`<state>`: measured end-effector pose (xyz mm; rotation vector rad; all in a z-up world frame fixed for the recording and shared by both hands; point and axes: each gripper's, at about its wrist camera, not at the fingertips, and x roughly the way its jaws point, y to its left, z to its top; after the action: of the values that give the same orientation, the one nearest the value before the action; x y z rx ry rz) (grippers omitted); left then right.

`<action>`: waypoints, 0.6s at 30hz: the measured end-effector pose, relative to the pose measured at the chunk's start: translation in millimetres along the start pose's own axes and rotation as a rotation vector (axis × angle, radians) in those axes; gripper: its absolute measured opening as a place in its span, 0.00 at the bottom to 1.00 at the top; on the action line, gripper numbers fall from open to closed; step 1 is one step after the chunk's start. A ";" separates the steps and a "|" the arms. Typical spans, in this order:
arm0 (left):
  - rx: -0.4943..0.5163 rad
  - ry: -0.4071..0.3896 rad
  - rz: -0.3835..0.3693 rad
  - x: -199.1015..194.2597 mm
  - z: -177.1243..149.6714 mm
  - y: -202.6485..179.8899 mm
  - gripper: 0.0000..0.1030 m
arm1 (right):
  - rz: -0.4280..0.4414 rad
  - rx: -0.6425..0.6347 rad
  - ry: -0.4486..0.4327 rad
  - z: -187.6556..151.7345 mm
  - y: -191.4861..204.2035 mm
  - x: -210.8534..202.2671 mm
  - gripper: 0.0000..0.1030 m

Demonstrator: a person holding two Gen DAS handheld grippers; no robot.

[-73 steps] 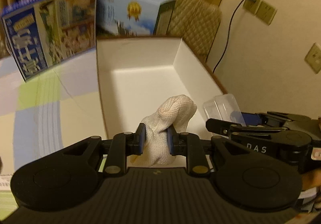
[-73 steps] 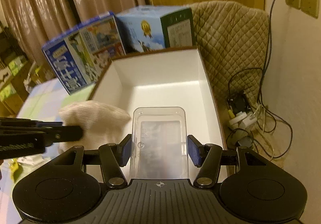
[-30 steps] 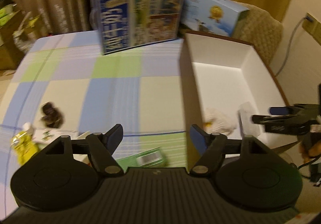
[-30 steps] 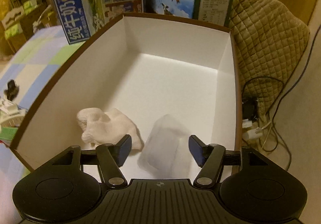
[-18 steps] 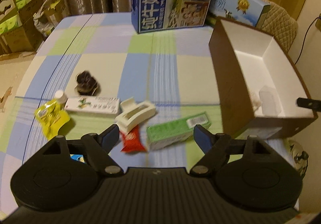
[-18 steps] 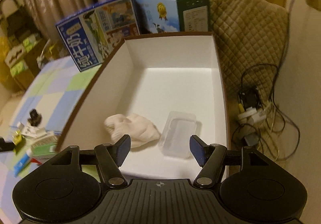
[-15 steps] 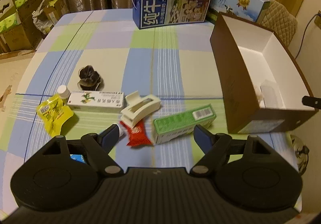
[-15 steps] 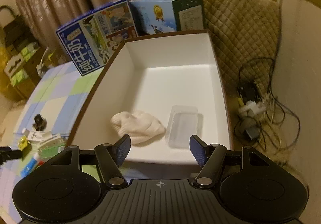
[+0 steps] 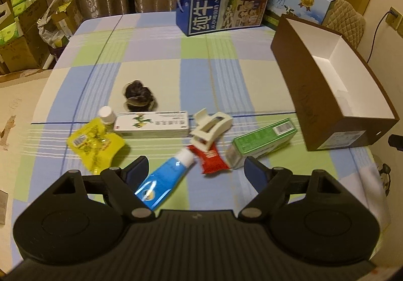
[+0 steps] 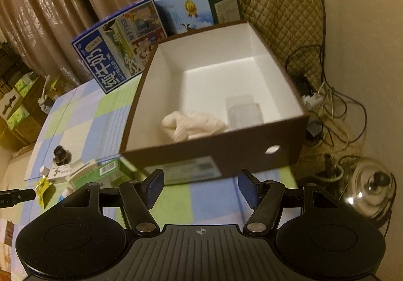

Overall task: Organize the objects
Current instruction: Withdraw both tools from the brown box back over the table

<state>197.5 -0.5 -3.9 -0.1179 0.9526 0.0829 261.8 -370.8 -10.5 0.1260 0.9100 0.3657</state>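
Only the right wrist view sees inside the brown box (image 10: 211, 152): one white cloth (image 10: 192, 126) and one clear case (image 10: 243, 112), side by side near the front wall. Left wrist view shows seven loose items on the table (image 9: 151, 54), clustered near its front edge, including a blue tube (image 9: 163, 179). Left gripper (image 9: 195, 170) and right gripper (image 10: 201, 186): jaws spread wide, empty. Far half of table is bare.

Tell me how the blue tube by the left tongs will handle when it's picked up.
The blue tube looks soft-walled, so it would probably dent under the left tongs. It lies flat, so it is unlikely to roll. Its white cap seems the stiffer end.
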 end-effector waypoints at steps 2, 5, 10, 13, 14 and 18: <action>0.006 0.003 0.002 -0.4 -2.1 8.9 0.78 | 0.002 0.006 0.007 -5.7 9.0 2.5 0.61; 0.015 0.005 -0.001 -0.2 -5.9 22.0 0.78 | 0.006 0.006 0.018 -13.5 22.1 7.3 0.61; 0.021 0.028 -0.008 4.6 -13.5 41.0 0.78 | 0.012 -0.003 0.050 -23.5 43.5 18.5 0.61; 0.021 0.044 -0.015 9.5 -17.8 50.0 0.77 | 0.017 -0.002 0.072 -30.1 54.1 26.5 0.61; 0.022 0.049 -0.018 11.3 -19.0 51.5 0.77 | 0.019 -0.004 0.081 -32.2 57.8 29.3 0.61; 0.033 0.068 -0.026 20.4 -22.1 58.5 0.77 | 0.023 -0.012 0.104 -38.2 70.8 37.2 0.61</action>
<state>184.3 54.8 -36.9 -0.1029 1.0195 0.0397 234.2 -293.2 -43.3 0.1072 1.0091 0.4023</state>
